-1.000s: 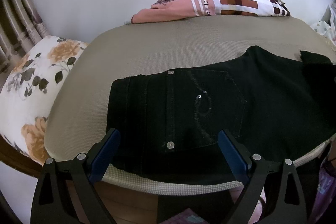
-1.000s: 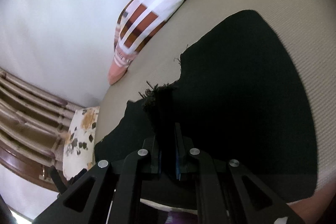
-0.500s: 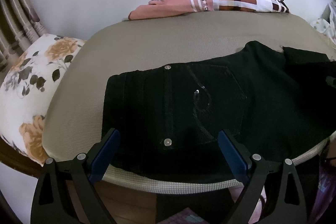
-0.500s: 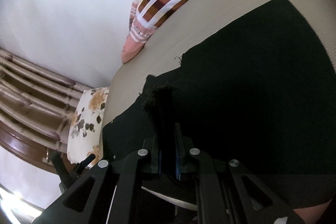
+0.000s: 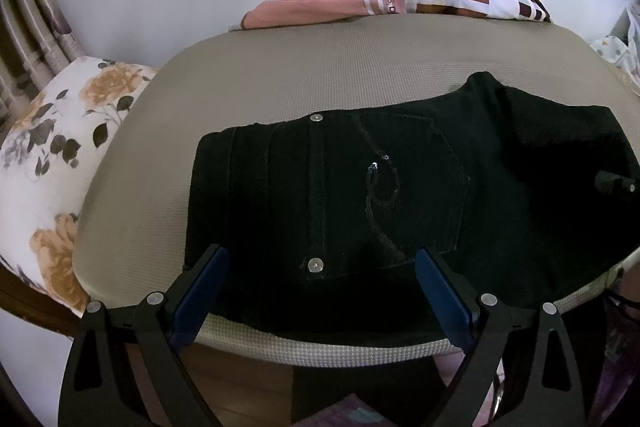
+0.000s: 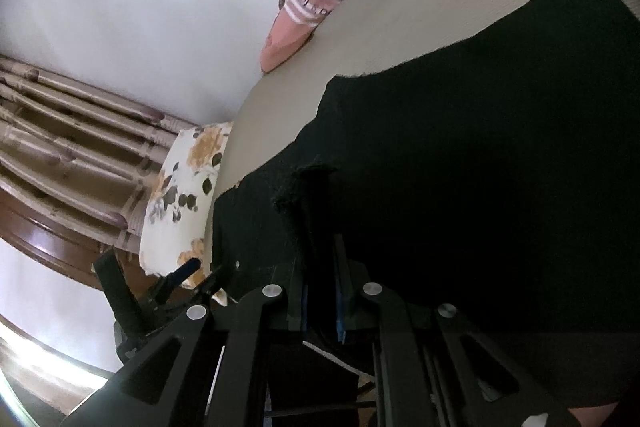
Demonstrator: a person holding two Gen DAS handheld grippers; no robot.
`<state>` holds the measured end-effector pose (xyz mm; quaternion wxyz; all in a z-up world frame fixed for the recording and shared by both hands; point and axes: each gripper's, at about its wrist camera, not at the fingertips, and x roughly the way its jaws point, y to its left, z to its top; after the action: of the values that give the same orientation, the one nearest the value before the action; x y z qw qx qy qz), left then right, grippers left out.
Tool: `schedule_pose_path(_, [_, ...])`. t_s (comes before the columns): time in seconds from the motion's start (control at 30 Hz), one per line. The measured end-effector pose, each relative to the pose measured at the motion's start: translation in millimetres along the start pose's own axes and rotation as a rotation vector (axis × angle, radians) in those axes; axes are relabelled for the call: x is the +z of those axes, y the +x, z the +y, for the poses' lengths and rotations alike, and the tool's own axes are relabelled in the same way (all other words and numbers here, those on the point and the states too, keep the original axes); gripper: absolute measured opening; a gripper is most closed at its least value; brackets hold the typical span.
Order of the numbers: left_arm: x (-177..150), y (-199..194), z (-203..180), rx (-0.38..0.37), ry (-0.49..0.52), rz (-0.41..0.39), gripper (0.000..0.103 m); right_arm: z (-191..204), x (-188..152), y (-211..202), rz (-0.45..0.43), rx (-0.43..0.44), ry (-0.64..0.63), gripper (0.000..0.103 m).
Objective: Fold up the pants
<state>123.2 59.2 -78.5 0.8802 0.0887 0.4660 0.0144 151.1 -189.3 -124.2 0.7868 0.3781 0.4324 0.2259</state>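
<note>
Black denim fills both views: the pants (image 5: 360,195) lie across a beige padded surface (image 5: 320,67), waistband end and back pocket just ahead of the left gripper (image 5: 320,291), whose 2 blue-padded fingers stand wide apart over the near edge, gripping nothing; the right gripper (image 6: 320,267) is clamped on the frayed leg hem (image 6: 304,183), which juts up between its fingers. Compared with a second ago, the hem now rides much closer to the waistband and the carried leg covers more of the cloth beyond the left fingers; the lengthwise fold looks nearly brought over, with laying down and release seemingly next.
</note>
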Motion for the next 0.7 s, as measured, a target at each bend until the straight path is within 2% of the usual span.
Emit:
schedule_pose_path(0.3, [-1.3,3.2,0.6,-0.011,-0.003,0.014,0.094,0.4,-5.9,10.1,0.027,-0.01,-0.016,0.011])
schedule_pose_path(0.7, [-0.4,4.8,0.5,-0.014,-0.002,0.022,0.094,10.7,-17.3,23.3,0.08,-0.075,-0.105,0.013])
